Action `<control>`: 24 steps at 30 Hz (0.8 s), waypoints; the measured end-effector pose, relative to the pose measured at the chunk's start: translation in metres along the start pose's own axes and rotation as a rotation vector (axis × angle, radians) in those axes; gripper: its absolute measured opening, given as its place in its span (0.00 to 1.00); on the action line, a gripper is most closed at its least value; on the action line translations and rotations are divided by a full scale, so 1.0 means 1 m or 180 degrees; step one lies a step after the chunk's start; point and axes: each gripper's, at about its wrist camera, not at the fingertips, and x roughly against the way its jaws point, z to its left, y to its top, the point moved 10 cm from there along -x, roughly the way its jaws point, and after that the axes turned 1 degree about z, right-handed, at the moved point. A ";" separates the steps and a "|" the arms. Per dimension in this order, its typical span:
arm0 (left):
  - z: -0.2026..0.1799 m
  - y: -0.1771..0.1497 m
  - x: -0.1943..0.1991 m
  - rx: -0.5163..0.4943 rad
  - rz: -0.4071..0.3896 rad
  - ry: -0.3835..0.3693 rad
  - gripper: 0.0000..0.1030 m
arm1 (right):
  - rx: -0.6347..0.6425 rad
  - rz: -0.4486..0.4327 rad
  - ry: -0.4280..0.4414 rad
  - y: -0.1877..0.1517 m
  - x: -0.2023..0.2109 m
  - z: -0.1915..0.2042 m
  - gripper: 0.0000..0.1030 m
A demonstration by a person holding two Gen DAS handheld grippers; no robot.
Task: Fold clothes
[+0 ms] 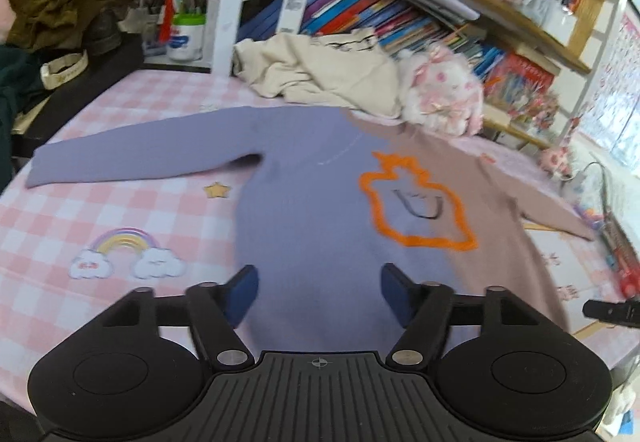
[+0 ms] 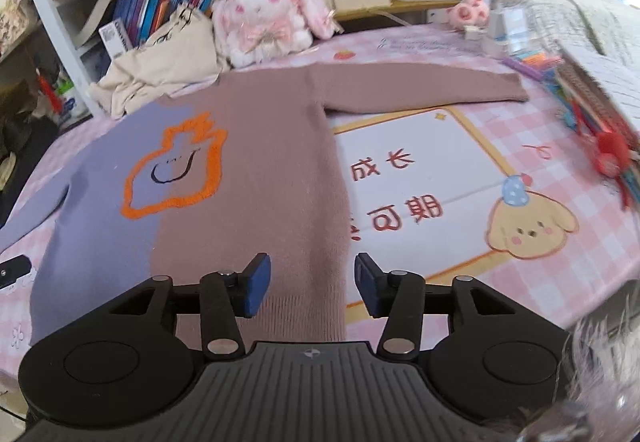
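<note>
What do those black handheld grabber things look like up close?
Both match. The left gripper and right gripper each have a ribbed dark grey body with a small crosshair mark, two round black discs, black link arms with silver pivot pins, and blue pads on the jaws.

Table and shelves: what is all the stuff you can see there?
sweater: one, half purple, half brown, orange outline on the chest, flat on the table, sleeves spread
tablecloth: one, pink and white checks with a rainbow, under the sweater
cream garment: one, crumpled behind the sweater
plush bunny: one, white and pink, beside the cream garment
olive garment: one, heaped at far left
books: many, mixed colours, on the shelves
pens: a bunch, bright colours, right table edge
left hand-held gripper: one, black with blue pads, open over the purple hem
right hand-held gripper: one, same colours, open over the brown hem
</note>
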 end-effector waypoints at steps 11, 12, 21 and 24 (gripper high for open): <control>-0.037 -0.006 -0.014 -0.0271 -0.0021 0.0056 0.83 | -0.0177 -0.0006 -0.0188 0.006 0.001 -0.049 0.51; -0.037 -0.005 -0.016 -0.0238 -0.0027 0.0090 0.83 | -0.0175 -0.0012 -0.0187 0.010 -0.002 -0.054 0.52; -0.059 0.000 -0.034 0.0062 -0.0066 0.0667 0.85 | -0.0073 0.0112 0.0000 0.073 -0.057 -0.125 0.53; -0.076 -0.004 -0.036 0.0177 -0.0083 0.0861 0.85 | -0.0023 0.0168 0.0051 0.097 -0.080 -0.157 0.57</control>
